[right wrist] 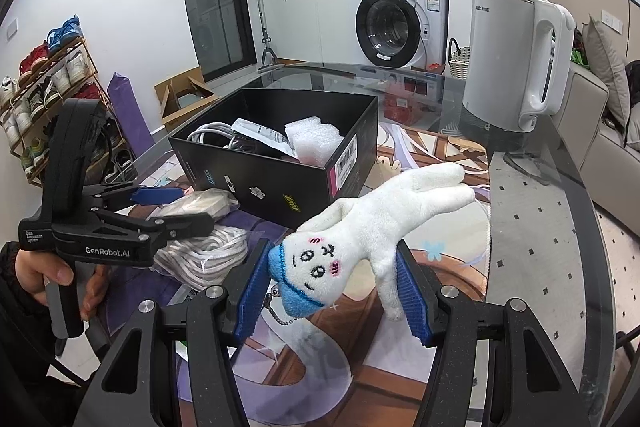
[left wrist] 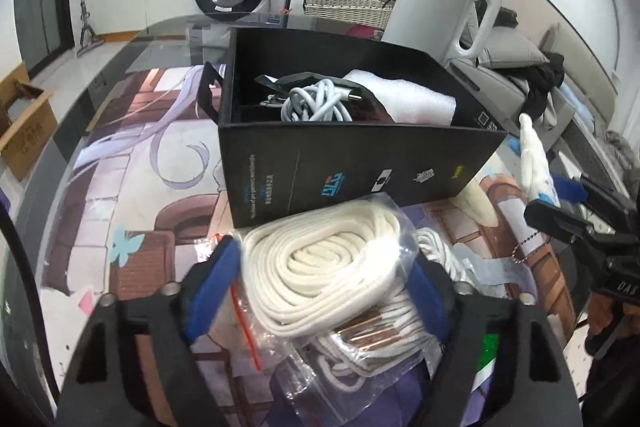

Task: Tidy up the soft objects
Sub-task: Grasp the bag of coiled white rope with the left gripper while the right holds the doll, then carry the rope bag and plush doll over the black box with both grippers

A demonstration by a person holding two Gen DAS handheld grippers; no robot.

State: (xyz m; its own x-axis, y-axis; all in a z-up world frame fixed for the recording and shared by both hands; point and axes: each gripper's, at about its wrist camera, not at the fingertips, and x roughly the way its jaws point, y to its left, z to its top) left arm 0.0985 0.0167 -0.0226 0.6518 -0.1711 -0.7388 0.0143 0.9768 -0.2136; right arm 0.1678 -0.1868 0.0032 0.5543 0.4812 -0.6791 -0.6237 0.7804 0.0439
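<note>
The right gripper [right wrist: 334, 291] pinches a white plush rabbit keychain [right wrist: 372, 227] between its blue pads, ears pointing toward two o'clock, ball chain hanging below. At eleven o'clock from it stands the open black box [right wrist: 280, 183], holding a grey cable coil [left wrist: 316, 103] and white foam sheet [right wrist: 312, 143]. The left gripper [left wrist: 324, 287] has its jaws around a clear bag of coiled white rope [left wrist: 320, 267]; both blue pads sit at the bag's sides, though whether they press it I cannot tell. The box lies directly at twelve o'clock from the bag. A white electric kettle [right wrist: 516, 59] stands at the table's far right.
</note>
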